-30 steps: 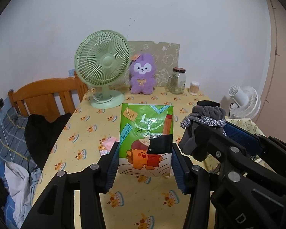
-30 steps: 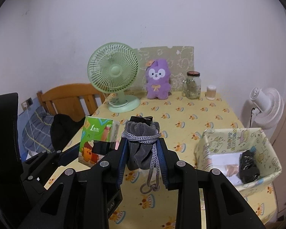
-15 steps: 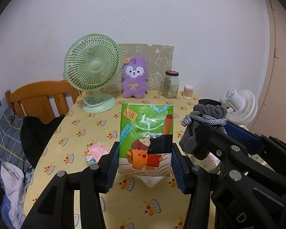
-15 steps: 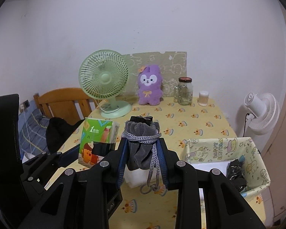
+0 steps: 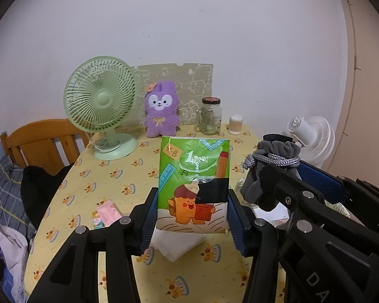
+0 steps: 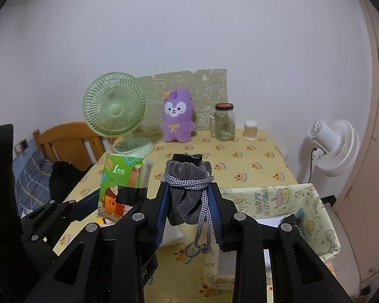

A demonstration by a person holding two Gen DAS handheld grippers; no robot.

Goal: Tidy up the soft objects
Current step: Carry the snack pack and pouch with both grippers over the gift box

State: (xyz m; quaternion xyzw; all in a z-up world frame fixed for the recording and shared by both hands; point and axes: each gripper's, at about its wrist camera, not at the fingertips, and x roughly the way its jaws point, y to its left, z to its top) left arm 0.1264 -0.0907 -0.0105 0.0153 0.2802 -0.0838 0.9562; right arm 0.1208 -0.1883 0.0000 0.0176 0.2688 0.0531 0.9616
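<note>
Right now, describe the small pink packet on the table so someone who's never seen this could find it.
Start at the green desk fan on the yellow table. Come toward the camera along that side to the flat pink packet lying alone near the edge. It is the only pink item there.

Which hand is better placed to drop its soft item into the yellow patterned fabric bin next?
Probably the right. The right gripper, holding the grey velvet drawstring pouch, sits beside the yellow patterned fabric bin; the left gripper, holding the green tissue pack, is farther away.
</note>
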